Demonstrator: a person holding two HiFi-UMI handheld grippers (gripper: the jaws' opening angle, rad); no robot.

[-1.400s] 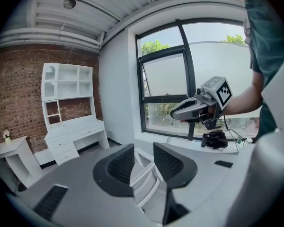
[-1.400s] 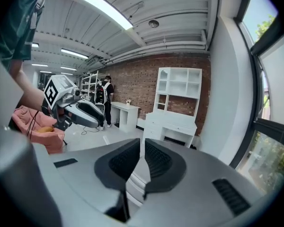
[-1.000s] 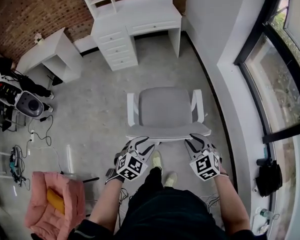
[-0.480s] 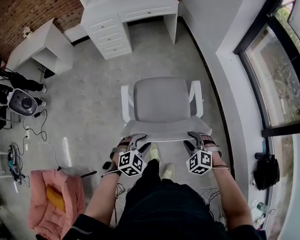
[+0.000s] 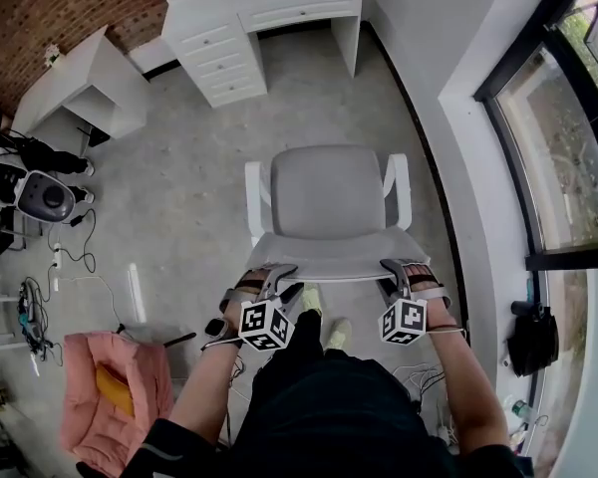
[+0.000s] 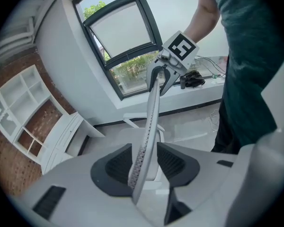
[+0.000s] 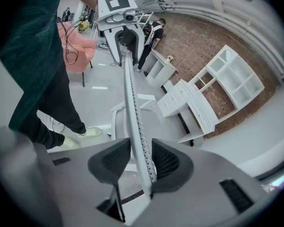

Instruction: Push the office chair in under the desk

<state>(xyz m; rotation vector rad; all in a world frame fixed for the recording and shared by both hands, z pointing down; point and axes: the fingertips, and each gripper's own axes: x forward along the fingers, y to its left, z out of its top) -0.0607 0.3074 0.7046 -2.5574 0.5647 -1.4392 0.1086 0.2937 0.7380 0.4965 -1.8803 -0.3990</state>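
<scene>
The office chair has a grey seat and white arms and stands on the concrete floor, a little short of the white desk at the top. Its backrest faces me. My left gripper straddles the backrest's top rim on the left, my right gripper on the right. In the left gripper view the rim runs between the jaws of the left gripper, which have just been opening; a gap shows beside it. In the right gripper view the rim lies between the jaws of the right gripper, which have just been closing, with a thin gap left.
A white side table stands left of the desk. A pink padded seat is at my lower left, with cables and gear along the left floor. A white wall and dark-framed window close off the right. My shoes are behind the chair.
Both grippers have come down from just behind the backrest onto its top rim, and now straddle it. The chair itself has kept its place before the desk.
</scene>
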